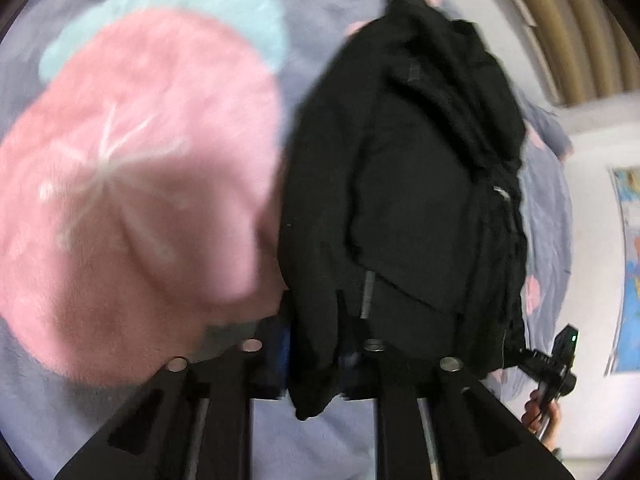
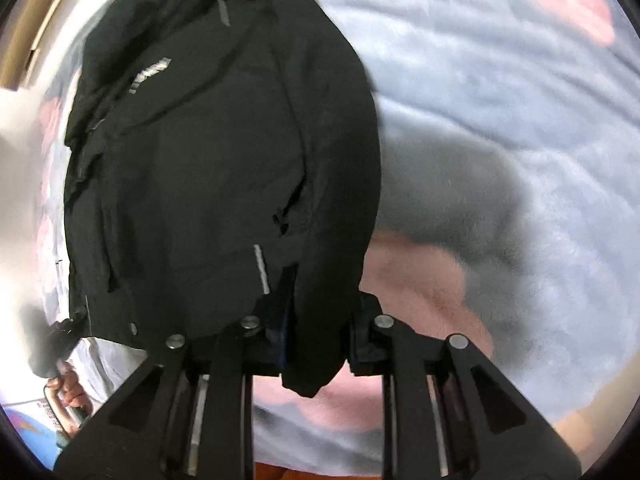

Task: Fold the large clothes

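The jacket [image 1: 408,184] is black, with thin grey reflective strips, a pale logo near the chest and a zip pocket. It stretches forward from both pairs of fingers, crumpled at the far end, and lies over the bed.

The blanket [image 1: 320,20] beneath it is fleecy lavender-blue, printed with large pink and mint-green patches. One big pink patch sits just left of the left fingers; another shows under and to the right of the right fingers. Beyond the bed there is a white wall, brown curtain folds and a colourful map-like poster.

The left gripper [image 1: 316,344] is nearly closed, its fingers pinching a hanging fold of the jacket's hem. The right gripper [image 2: 316,332] is likewise squeezed onto the hem, a flap of black cloth drooping between its fingers. Off to the side, each camera catches the other gripper, held by a hand [image 2: 70,388], at the jacket's opposite corner.
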